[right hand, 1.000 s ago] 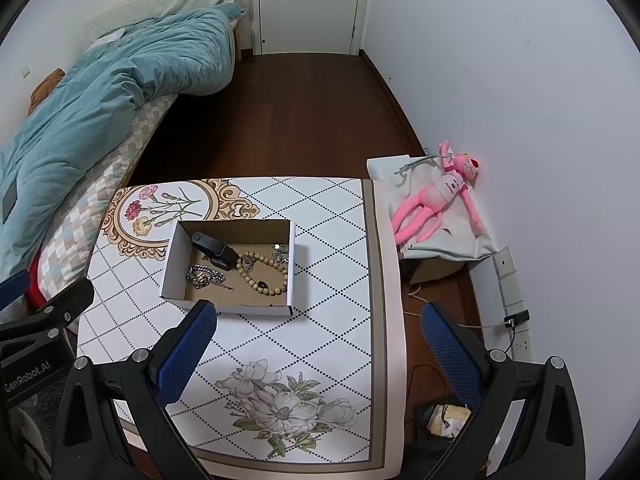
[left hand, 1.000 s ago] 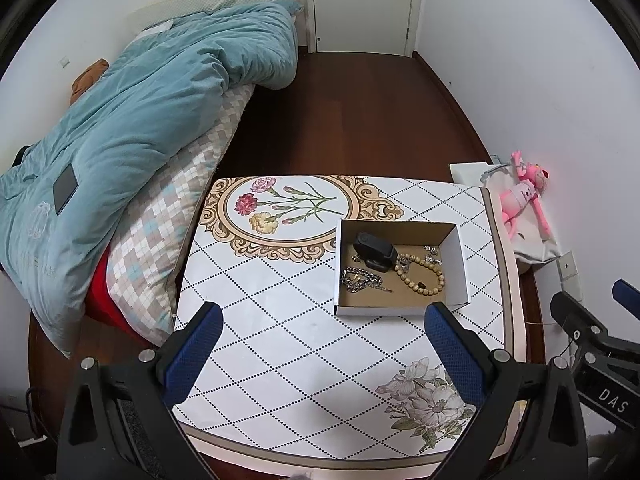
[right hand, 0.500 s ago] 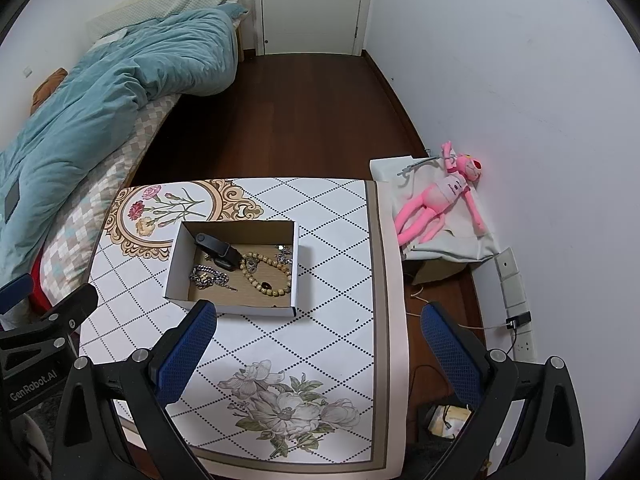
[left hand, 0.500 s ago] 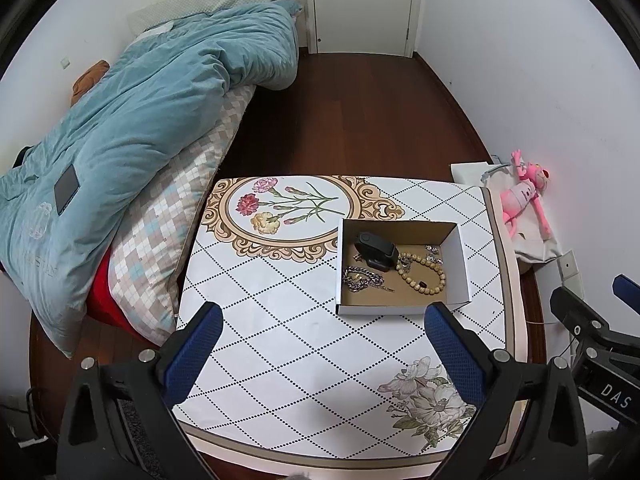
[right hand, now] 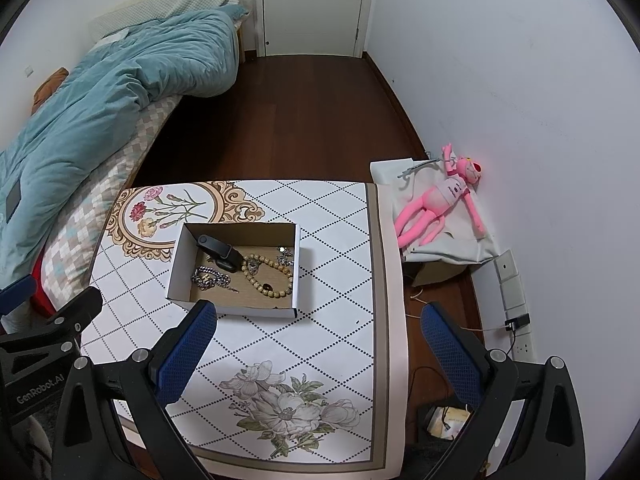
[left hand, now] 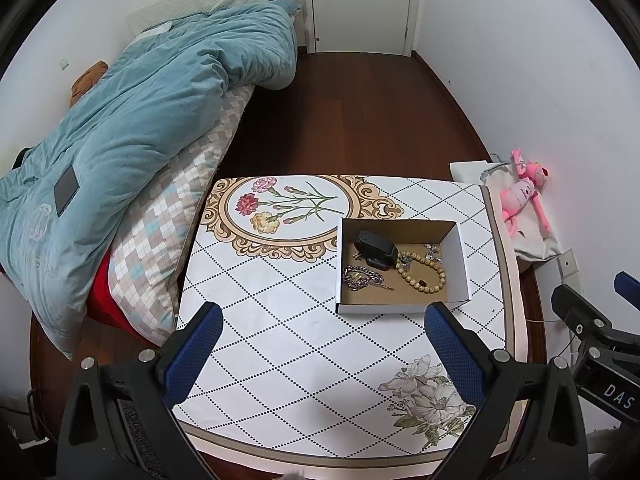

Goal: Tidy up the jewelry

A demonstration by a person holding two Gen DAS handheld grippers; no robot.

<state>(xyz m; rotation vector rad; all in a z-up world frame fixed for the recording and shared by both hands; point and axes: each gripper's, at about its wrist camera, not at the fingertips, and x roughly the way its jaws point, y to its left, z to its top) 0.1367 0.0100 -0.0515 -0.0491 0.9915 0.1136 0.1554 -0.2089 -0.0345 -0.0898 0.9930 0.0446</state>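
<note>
An open white cardboard box (left hand: 460, 256) (right hand: 178, 276) stands on the patterned table (left hand: 280, 340) (right hand: 340, 300). Inside lie a black band-like item (left hand: 376, 247) (right hand: 219, 251), a wooden bead bracelet (left hand: 424, 277) (right hand: 267, 276), a silver chain (left hand: 362, 278) (right hand: 210, 279) and small silver pieces (left hand: 433, 251) (right hand: 286, 258). My left gripper (left hand: 320, 354) is open and empty, above the table's near side, short of the box. My right gripper (right hand: 318, 354) is open and empty, above the table's near right part.
A bed with a teal duvet (left hand: 132, 132) (right hand: 100, 108) runs along the table's left side. A pink plush toy (left hand: 520, 196) (right hand: 440, 200) lies on a cloth-covered box by the right wall. Wall sockets (right hand: 512, 288) sit low on the right. A white door (left hand: 360, 0) is at the far end.
Both views have pulled back and up very slightly; the box looks a little smaller and lower. Nothing was taken hold of and both grippers stay open.
</note>
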